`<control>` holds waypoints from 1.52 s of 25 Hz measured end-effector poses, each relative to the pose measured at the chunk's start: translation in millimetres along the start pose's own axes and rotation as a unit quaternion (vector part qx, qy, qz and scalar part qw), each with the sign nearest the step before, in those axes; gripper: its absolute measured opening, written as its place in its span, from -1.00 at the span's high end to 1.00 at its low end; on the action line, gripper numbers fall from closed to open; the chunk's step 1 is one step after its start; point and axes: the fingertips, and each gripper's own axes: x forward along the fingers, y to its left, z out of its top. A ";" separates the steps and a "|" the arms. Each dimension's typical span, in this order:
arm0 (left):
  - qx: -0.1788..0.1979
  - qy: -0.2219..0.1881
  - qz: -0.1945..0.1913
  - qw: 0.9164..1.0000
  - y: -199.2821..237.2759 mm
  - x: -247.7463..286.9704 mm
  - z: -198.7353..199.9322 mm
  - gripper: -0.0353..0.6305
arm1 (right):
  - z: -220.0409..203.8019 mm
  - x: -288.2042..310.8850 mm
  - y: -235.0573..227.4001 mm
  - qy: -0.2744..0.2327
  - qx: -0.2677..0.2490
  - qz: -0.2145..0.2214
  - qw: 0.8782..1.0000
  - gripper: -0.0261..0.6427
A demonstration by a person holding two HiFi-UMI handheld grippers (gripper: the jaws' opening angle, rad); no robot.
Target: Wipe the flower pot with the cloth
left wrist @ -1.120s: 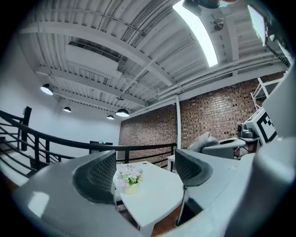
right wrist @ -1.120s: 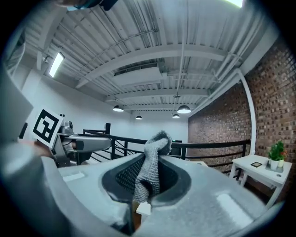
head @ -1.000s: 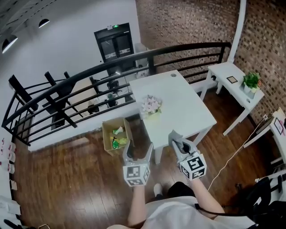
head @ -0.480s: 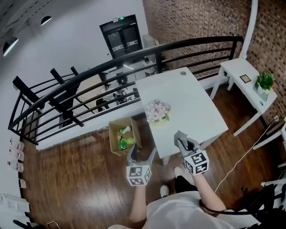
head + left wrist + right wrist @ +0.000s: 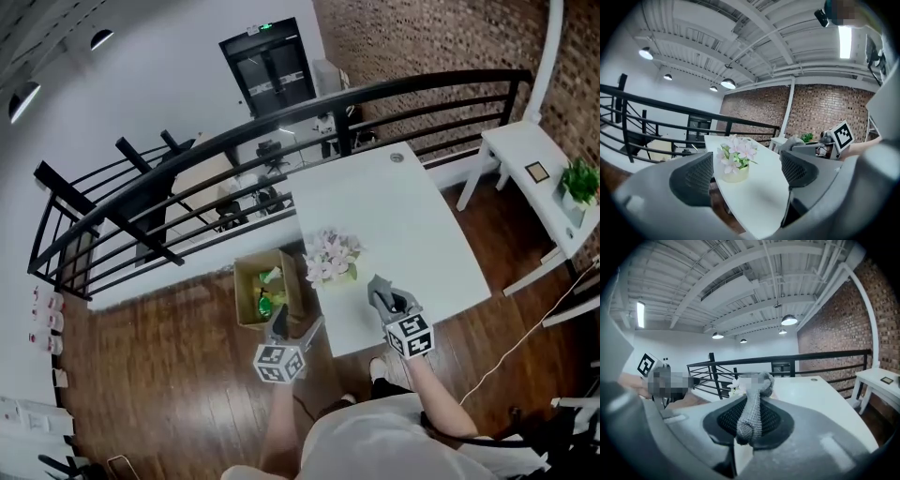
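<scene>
Small cream flower pot (image 5: 735,174), pink-white blossoms (image 5: 737,151), on white table (image 5: 759,197)

Where the cameras sat
The head camera looked steeply down from high; both gripper cameras faced low across the white table (image 5: 403,216), close by. All shared its top and the flower pot (image 5: 337,267).

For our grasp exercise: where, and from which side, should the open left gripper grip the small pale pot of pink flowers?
Probably the bare side wall of the small pale pot, below its rim, approached level from the near side across the white table. Pink flowers overhang the top, so coming down might crush them.
</scene>
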 end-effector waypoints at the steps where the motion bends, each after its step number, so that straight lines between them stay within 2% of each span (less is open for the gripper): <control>1: -0.008 0.012 -0.009 1.000 5.0 7.9 -7.3 -0.51 | -7.6 9.6 -4.5 0.008 0.007 0.007 1.000 0.86; 4: -0.026 0.047 -0.042 0.998 6.3 31.0 -47.3 -0.50 | -44.9 29.5 -18.7 0.042 0.001 0.023 0.999 0.86; 7: -0.026 0.087 -0.081 0.993 16.2 62.1 -87.2 -0.51 | -83.6 65.6 -33.8 0.070 0.003 0.021 0.997 0.86; 10: -0.014 0.119 -0.114 0.986 33.1 89.8 -109.1 -0.51 | -98.6 96.9 -34.4 0.070 0.018 0.014 0.997 0.86; 14: -0.002 0.142 -0.152 0.978 48.9 120.3 -119.1 -0.51 | -102.3 117.2 -35.2 0.068 0.010 -0.001 0.998 0.86; 18: 0.012 0.132 -0.175 0.976 70.2 147.6 -113.3 -0.51 | -100.5 139.8 -44.3 0.062 -0.004 -0.003 0.998 0.85; 20: 0.015 0.122 -0.194 0.973 71.2 156.7 -109.0 -0.51 | -100.2 146.6 -46.0 0.058 -0.012 0.013 0.998 0.83; 22: 0.028 0.117 -0.220 0.968 66.7 163.0 -107.6 -0.60 | -100.4 151.0 -43.5 0.058 -0.028 0.042 0.997 0.75; 25: 0.061 0.112 -0.247 0.961 62.5 175.1 -108.2 -0.79 | -101.2 156.7 -36.8 0.059 -0.054 0.084 0.993 0.74; 27: 0.075 0.103 -0.257 0.958 62.8 186.6 -105.2 -0.95 | -100.0 160.7 -35.0 0.055 -0.061 0.093 0.992 0.74; 32: 0.100 0.111 -0.302 0.942 53.6 205.5 -112.9 -0.92 | -98.5 165.0 -33.7 0.043 -0.053 0.084 0.994 0.74; 35: 0.103 0.105 -0.299 0.943 53.6 211.0 -113.2 -0.66 | -98.2 163.9 -32.8 0.039 -0.051 0.080 0.995 0.74; 38: 0.098 0.114 -0.298 0.943 54.1 208.7 -111.3 -0.63 | -95.5 161.2 -30.0 0.041 -0.046 0.075 0.995 0.75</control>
